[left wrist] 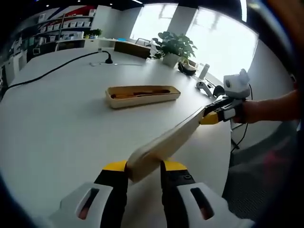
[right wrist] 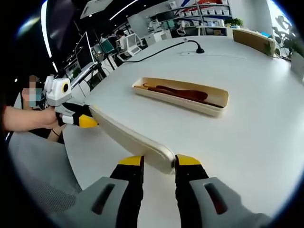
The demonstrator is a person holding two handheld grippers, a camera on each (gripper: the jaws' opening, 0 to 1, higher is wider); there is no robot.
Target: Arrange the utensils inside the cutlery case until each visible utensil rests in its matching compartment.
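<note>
Lid (left wrist: 166, 142) pinched at both ends by left tongs (left wrist: 144, 167) and right tongs (right wrist: 159, 161); next, lowering onto case (left wrist: 142, 96), upper centre.

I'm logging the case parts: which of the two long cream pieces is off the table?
The flat cream lid, held between both grippers, left gripper and right gripper. The cream tray with wooden utensils rests on the white table.

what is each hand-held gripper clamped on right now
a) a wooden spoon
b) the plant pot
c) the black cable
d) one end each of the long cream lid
d: the left hand-held gripper and right hand-held gripper each grip one end of the lid, held above the table.
</note>
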